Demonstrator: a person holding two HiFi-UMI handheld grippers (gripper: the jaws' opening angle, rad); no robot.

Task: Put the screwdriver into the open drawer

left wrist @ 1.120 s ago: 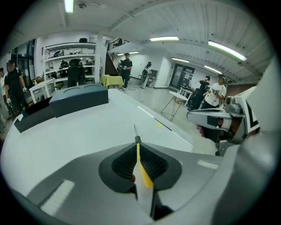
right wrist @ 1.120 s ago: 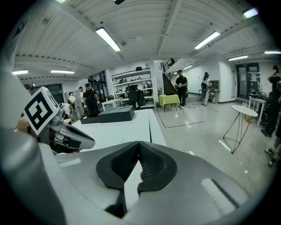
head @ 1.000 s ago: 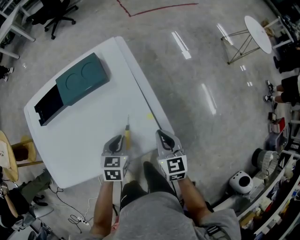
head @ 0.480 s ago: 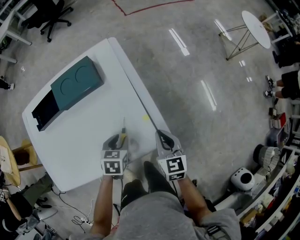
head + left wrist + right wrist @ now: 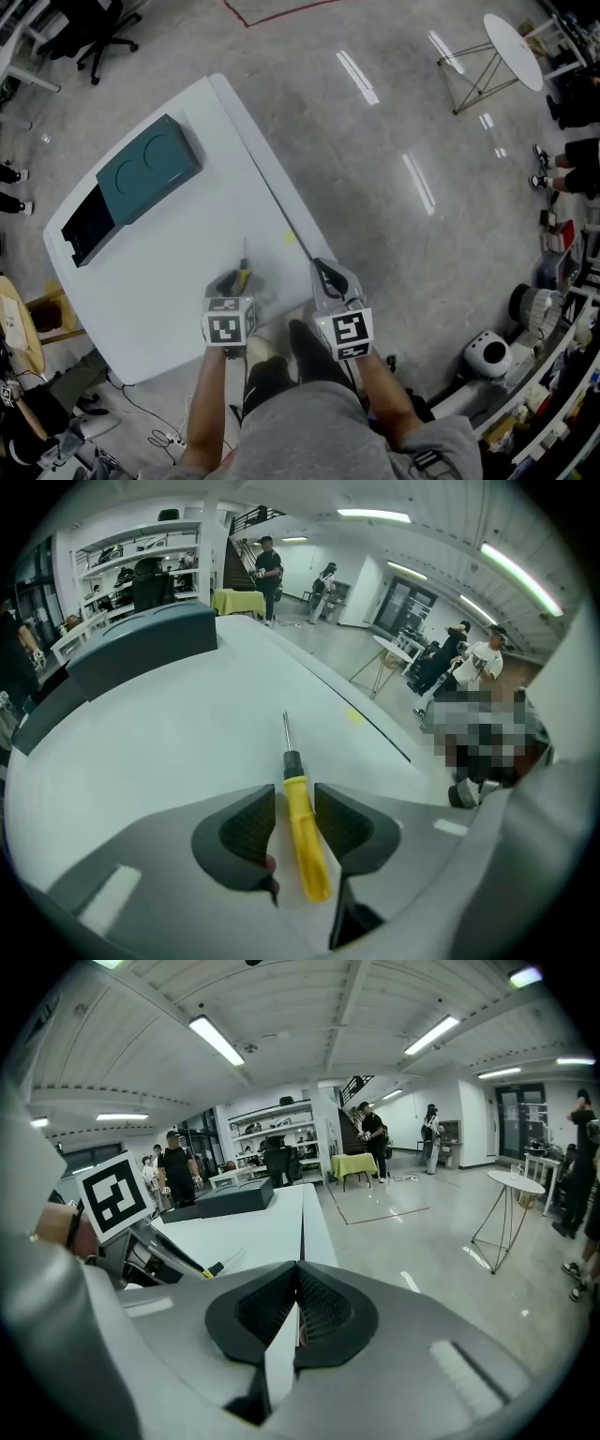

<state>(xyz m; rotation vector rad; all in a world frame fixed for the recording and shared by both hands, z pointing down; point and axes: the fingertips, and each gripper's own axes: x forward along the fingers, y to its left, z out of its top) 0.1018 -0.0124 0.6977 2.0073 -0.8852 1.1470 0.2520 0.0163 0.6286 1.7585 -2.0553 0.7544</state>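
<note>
Jaws of our left gripper (image 5: 295, 797) stand wide apart, having just been opening and then easing in a shade. They straddle the yellow-handled screwdriver (image 5: 302, 829) with its thin steel shaft, and the pads do not press on it. We see the screwdriver lying flat on the white rectangular table (image 5: 169, 281), close to the table's near edge, its tip pointing across the table away from us. Our right gripper (image 5: 297, 1290) has its jaws closed together on nothing and hangs at the table's near right corner. Towards the table's far left end sits the dark teal drawer cabinet (image 5: 150, 167). Its black open drawer (image 5: 89, 223) is pulled out along the table's left side, well apart from the screwdriver.
</note>
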